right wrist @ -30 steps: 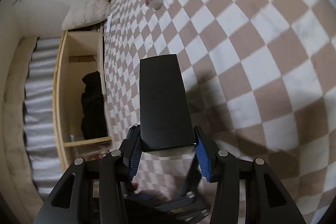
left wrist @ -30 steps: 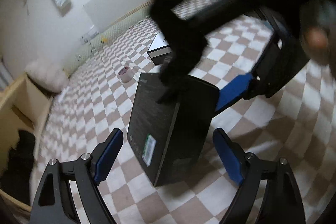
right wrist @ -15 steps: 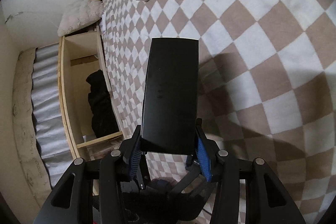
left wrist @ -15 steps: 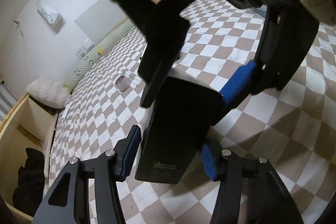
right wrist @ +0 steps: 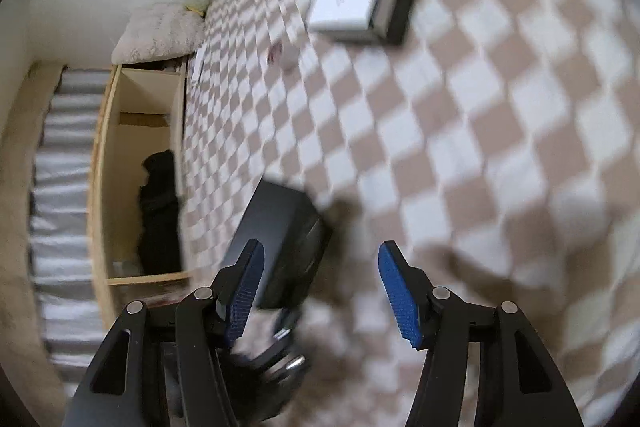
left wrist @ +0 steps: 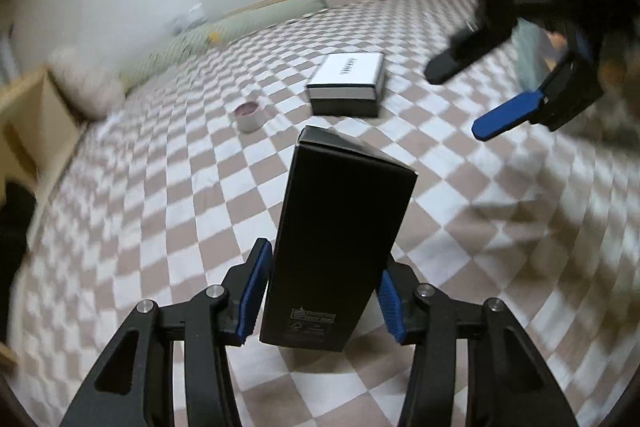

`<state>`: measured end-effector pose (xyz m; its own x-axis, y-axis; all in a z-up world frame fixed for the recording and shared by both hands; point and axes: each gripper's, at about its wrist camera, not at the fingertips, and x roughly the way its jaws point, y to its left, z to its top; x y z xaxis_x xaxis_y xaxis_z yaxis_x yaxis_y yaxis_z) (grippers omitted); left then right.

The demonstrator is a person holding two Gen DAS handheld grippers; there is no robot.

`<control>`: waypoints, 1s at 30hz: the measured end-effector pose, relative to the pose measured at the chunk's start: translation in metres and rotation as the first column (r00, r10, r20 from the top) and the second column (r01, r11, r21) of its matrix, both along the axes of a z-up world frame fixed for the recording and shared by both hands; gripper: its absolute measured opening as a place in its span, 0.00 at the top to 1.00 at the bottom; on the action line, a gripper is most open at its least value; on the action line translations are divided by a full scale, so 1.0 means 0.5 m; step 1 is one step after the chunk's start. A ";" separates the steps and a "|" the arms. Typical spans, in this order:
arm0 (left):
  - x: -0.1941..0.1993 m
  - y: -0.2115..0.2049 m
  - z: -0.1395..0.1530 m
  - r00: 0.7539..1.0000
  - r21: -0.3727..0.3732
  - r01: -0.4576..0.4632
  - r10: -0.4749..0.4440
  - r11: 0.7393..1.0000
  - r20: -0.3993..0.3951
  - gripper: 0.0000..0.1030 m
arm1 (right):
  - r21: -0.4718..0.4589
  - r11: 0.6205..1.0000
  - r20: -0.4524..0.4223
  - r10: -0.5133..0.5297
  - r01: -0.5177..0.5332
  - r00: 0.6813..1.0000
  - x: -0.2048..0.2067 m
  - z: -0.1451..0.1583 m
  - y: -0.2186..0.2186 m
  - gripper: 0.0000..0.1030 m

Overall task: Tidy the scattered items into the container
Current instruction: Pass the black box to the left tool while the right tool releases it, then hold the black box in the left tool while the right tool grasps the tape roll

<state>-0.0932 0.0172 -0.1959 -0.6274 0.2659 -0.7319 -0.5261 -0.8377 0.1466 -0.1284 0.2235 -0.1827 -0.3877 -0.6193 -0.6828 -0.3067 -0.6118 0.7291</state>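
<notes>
My left gripper [left wrist: 320,291] is shut on a tall black box [left wrist: 340,227] and holds it upright above the checkered floor. My right gripper [right wrist: 320,283] is open and empty; it also shows in the left wrist view [left wrist: 476,95] at the upper right, apart from the box. The black box shows in the right wrist view [right wrist: 280,243] just left of the right gripper's left finger. A white-topped box with black sides [left wrist: 346,83] [right wrist: 360,7] and a roll of tape [left wrist: 248,115] [right wrist: 286,57] lie farther off on the floor.
A brown-and-white checkered mat [left wrist: 160,227] covers the floor. A wooden open shelf unit [right wrist: 116,167] with a dark bundle [right wrist: 158,215] inside stands at the left. A fluffy white cushion [right wrist: 160,31] lies by the wall.
The black box passed from my right gripper to my left: the left closed on it, the right opened and pulled away up and to the right.
</notes>
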 end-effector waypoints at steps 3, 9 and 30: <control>-0.010 -0.018 0.005 0.998 0.055 -0.049 0.047 0.997 0.045 0.54 | 0.111 0.994 -0.048 0.011 -0.005 0.999 -0.047 0.015 0.004 0.42; -0.004 -0.041 -0.007 0.992 0.113 -0.084 0.073 0.990 0.103 0.55 | 0.324 0.941 -0.148 0.151 -0.096 0.977 -0.175 0.045 -0.053 0.42; -0.032 -0.065 -0.048 0.985 0.176 -0.096 0.068 0.980 0.156 0.56 | 0.590 0.770 -0.138 0.393 -0.243 0.909 -0.490 -0.052 -0.255 0.55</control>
